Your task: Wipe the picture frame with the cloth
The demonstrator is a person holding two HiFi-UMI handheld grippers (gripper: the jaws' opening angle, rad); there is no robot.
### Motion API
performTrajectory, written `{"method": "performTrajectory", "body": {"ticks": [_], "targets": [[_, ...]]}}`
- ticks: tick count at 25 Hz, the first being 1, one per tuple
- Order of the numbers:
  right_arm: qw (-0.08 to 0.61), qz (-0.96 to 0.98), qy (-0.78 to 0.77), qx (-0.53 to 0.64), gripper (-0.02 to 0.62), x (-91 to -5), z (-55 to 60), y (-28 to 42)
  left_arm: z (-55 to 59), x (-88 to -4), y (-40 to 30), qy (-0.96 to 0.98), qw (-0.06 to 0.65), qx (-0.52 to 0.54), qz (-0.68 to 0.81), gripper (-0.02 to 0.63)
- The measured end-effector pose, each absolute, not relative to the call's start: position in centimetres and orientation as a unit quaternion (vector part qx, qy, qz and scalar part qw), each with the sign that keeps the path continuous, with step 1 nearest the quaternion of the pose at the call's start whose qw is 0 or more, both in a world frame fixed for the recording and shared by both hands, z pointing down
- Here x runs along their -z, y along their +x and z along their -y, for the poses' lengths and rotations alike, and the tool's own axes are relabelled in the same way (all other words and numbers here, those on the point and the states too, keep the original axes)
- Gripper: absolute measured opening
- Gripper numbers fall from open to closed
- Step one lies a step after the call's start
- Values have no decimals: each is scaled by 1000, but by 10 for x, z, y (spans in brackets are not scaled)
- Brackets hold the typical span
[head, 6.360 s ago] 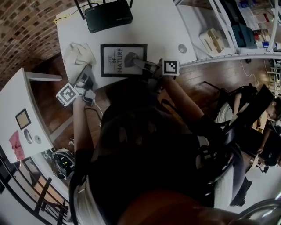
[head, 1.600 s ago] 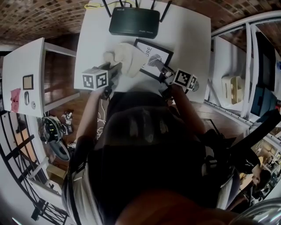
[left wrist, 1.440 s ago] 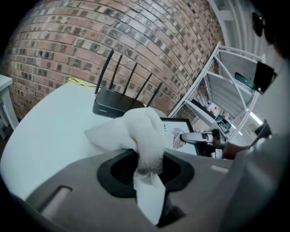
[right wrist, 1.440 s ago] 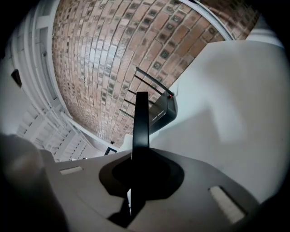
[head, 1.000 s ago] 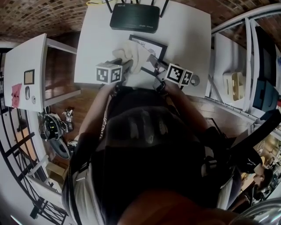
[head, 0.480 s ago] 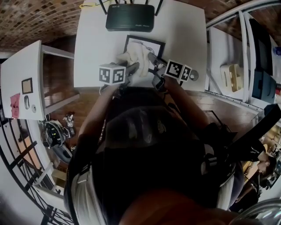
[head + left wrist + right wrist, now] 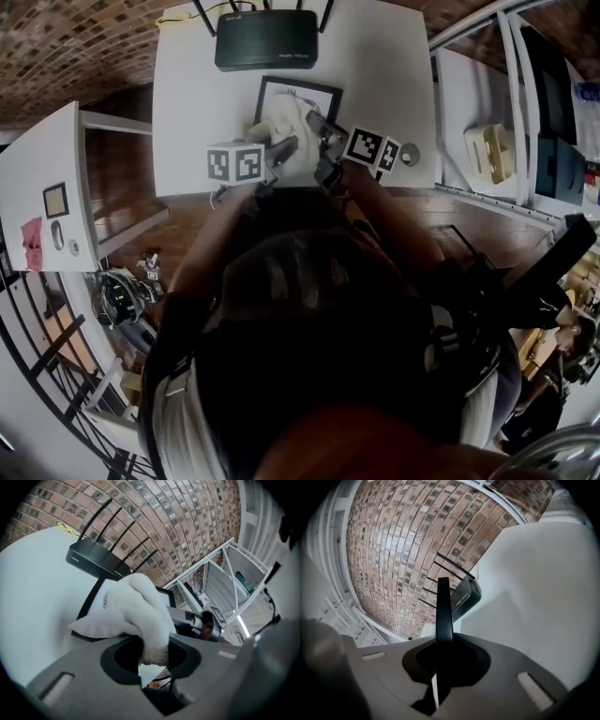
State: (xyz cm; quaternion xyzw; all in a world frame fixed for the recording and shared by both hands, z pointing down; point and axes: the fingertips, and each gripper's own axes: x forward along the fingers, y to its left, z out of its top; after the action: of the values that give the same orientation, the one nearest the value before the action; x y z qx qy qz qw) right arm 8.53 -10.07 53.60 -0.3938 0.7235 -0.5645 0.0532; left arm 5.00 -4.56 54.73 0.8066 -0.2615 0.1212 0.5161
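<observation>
The picture frame [image 7: 298, 88] is found on the counter [image 7: 187, 112] at 6 o'clock of the router [image 7: 265, 47], its edge clamped by the fingers of the right gripper [image 7: 317, 125]. The cloth [image 7: 279, 120], clamped in the fingers of the left gripper [image 7: 286, 144], is best drawn flat across its face.

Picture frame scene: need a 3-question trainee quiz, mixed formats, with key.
1. True or false: the left claw is shut on the cloth.
2. What is the right claw shut on? A) the cloth B) the picture frame, by its edge C) nothing
3. Fill in: at the far side of the white table, beyond the picture frame, sits a black ___ with antennas.

Key: 1 true; 2 B; 3 router
</observation>
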Motion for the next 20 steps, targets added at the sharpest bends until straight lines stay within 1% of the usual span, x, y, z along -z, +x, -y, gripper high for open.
{"method": "performTrajectory", "body": {"ticks": [3, 6, 10, 14, 17, 20], "targets": [[70, -714, -401, 570, 12, -537, 103, 86, 44, -542, 56, 808, 517, -125, 252, 109], [71, -711, -403, 572, 11, -540, 103, 88, 42, -539, 61, 813, 512, -138, 241, 109], [91, -702, -396, 585, 11, -540, 108, 92, 39, -529, 74, 821, 518, -128, 202, 109], [113, -689, -378, 608, 8, -542, 111, 98, 35, -514, 84, 838, 498, -138, 174, 109], [137, -678, -366, 623, 8, -541, 115, 104, 35, -488, 88, 848, 499, -113, 140, 109], [139, -678, -364, 623, 8, -542, 117, 110, 39, -465, 85, 845, 515, -69, 128, 109]]}}
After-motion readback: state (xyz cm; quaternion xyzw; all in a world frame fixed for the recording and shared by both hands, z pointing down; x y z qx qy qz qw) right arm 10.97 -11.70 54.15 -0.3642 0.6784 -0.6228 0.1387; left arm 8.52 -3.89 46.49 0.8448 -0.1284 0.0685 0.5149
